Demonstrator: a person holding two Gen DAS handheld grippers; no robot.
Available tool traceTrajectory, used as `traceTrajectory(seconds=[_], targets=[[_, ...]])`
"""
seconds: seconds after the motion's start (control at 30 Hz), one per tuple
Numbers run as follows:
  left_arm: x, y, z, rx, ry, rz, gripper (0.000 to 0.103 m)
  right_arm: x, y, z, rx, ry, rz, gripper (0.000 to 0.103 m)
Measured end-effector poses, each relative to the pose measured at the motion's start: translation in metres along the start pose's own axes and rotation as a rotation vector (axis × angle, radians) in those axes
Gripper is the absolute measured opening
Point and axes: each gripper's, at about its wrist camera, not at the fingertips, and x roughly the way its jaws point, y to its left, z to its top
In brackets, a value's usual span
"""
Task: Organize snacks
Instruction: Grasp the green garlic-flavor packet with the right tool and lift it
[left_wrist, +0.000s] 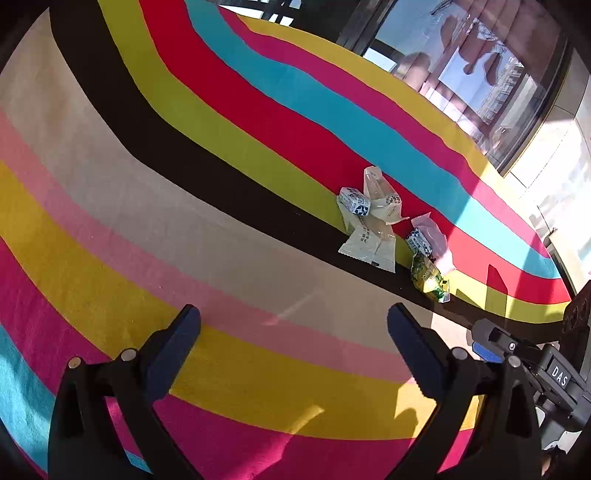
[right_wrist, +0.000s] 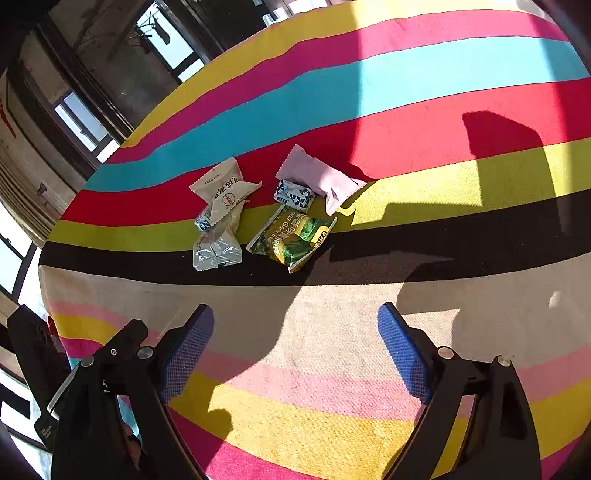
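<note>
Jaws of both left gripper (left_wrist: 293, 326) and right gripper (right_wrist: 295, 325) were spread, empty; snacks (right_wrist: 258, 214) were left piled on striped table (right_wrist: 332, 317), none sorted.

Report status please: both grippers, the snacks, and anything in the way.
Left gripper open, empty. Right gripper open, empty. Snack pile untouched on striped cloth, green packet nearest. Path clear.

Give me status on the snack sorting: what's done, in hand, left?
Done: nothing visibly sorted; the snack packets lie in one loose pile on the striped cloth. In hand: nothing; left gripper and right gripper are both open, short of the pile. Left: all of it, including green packet and pink packet.
</note>
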Motion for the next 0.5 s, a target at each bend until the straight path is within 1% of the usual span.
traceTrajectory(seconds=[0.07, 0.1, 0.17, 0.2, 0.27, 0.37, 0.4, 0.43, 0.5], targets=[[-0.001, 0.000, 0.001, 0.001, 0.000, -0.001, 0.101, 0.020, 0.008, 0.015, 0.028, 0.006, -0.030, 0.086], [-0.001, 0.000, 0.002, 0.002, 0.000, 0.000, 0.101, 0.031, 0.013, 0.021, 0.047, 0.013, -0.051, 0.082], [-0.003, 0.001, 0.002, 0.001, 0.000, -0.002, 0.101, 0.044, 0.023, 0.032, 0.071, -0.001, -0.120, 0.080], [-0.003, 0.001, 0.002, -0.001, -0.001, -0.004, 0.101, 0.050, 0.028, 0.037, 0.077, -0.007, -0.164, 0.080], [-0.005, 0.003, 0.002, -0.004, -0.003, -0.009, 0.101, 0.061, 0.042, 0.043, 0.065, -0.006, -0.284, 0.077], [-0.006, 0.004, 0.001, -0.007, -0.004, -0.011, 0.101, 0.078, 0.063, 0.041, -0.002, -0.010, -0.437, 0.074], [-0.006, 0.004, 0.001, -0.008, -0.005, -0.012, 0.101, 0.080, 0.067, 0.038, -0.030, -0.021, -0.480, 0.066], [-0.008, 0.005, 0.001, -0.010, -0.006, -0.015, 0.101, 0.080, 0.071, 0.033, -0.059, -0.041, -0.488, 0.057], [-0.008, 0.007, 0.001, -0.016, -0.009, -0.023, 0.101, 0.075, 0.072, 0.027, -0.095, -0.039, -0.450, 0.049]])
